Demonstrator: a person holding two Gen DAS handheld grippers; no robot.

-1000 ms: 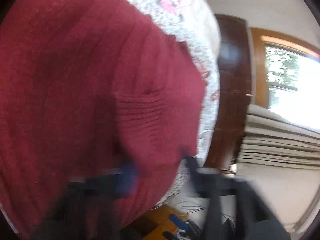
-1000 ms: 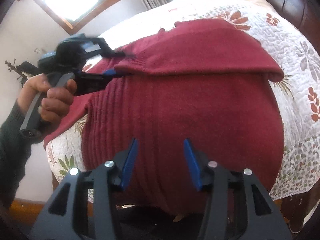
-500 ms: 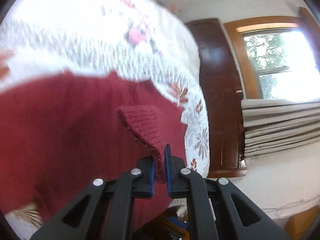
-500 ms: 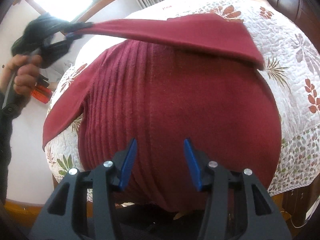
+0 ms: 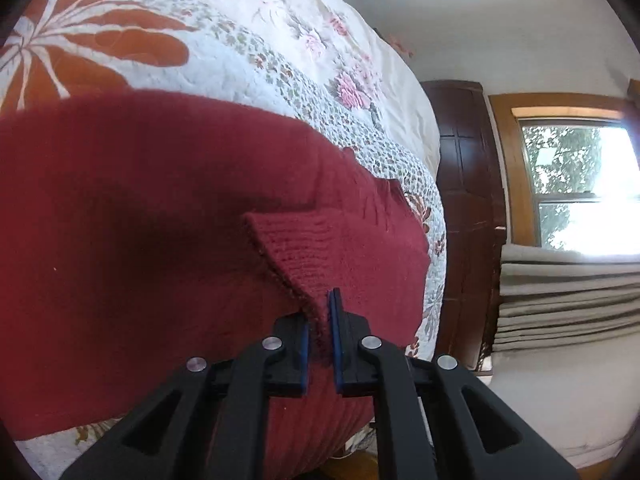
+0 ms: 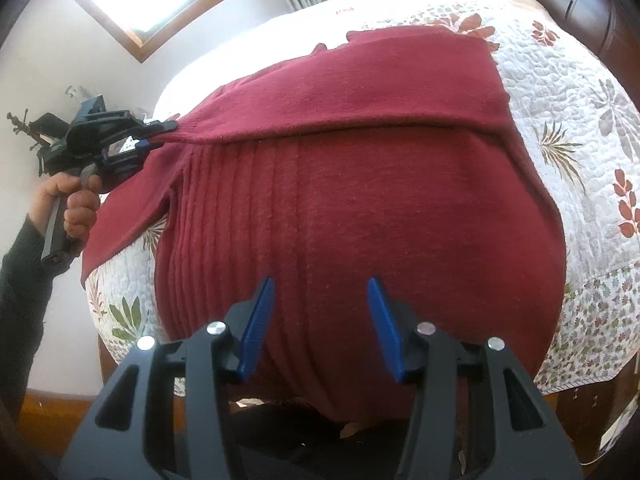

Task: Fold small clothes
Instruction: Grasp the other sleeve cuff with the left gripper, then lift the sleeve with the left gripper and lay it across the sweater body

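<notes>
Left gripper (image 5: 320, 320): jaws nearly closed, pinching the ribbed cuff (image 5: 296, 248) of a sleeve on the red sweater (image 6: 360, 200). From the right wrist view the same gripper (image 6: 158, 134) sits at the far left edge of the garment, held by a hand (image 6: 72, 200) in a dark sleeve (image 6: 20, 280); the gripped sleeve lies folded across the upper body of the sweater, running from the right shoulder side to the cuff.

Right gripper (image 6: 320, 320): jaws wide apart, nothing between them, positioned over the lower hem area of the sweater; contact with the fabric cannot be judged.

Sweater lies spread on a floral quilt (image 6: 560, 100) covering a bed. Other sleeve (image 6: 120, 216) lies out toward the left edge of the bed. Window (image 5: 580, 184) and dark wooden bedpost (image 5: 464, 200) behind.
</notes>
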